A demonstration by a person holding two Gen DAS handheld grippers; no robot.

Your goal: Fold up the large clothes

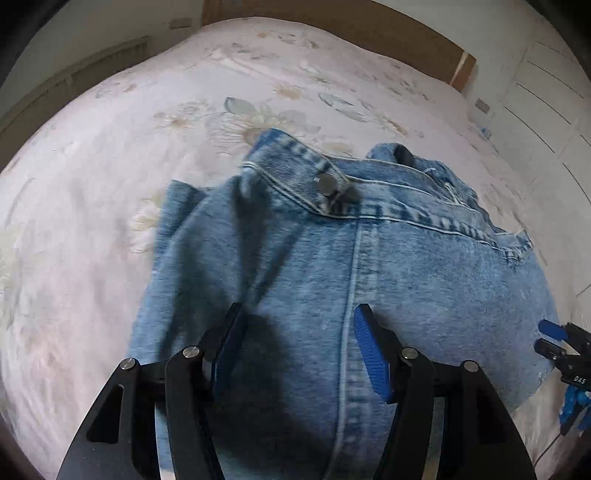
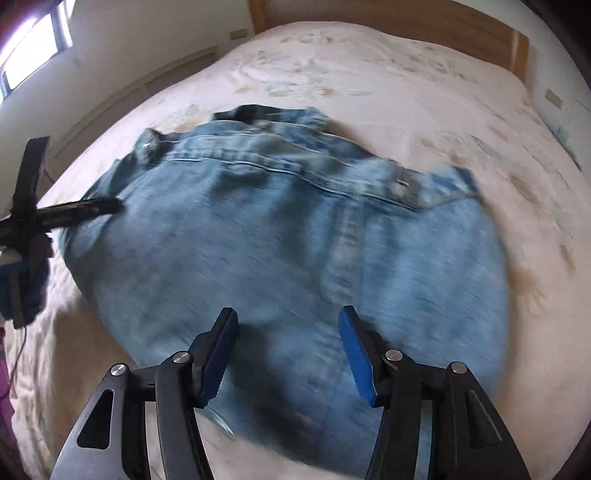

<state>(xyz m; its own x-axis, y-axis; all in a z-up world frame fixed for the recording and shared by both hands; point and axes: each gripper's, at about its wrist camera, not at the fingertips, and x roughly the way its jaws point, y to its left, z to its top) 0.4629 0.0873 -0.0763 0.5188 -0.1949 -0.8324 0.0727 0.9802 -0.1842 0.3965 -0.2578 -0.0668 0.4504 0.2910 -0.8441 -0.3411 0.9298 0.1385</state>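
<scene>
Jeans [image 1: 332,266]: lay spread on the bed [image 1: 110,184], waistband away from the camera, button [image 1: 325,183] showing.
Left hand-held gripper [image 1: 295,332]: fingers apart, nothing held, over the denim.
Right-wrist view: blurred; jeans [image 2: 277,240] covered the bed [image 2: 406,92].
Right hand-held gripper [image 2: 288,339]: fingers apart, nothing between them, above the jeans.

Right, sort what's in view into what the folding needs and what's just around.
For the job:
jeans, spread on the bed
left gripper, open above them
right gripper, open above them

Just around:
floral bedspread
wooden headboard
window
white cabinet doors
</scene>
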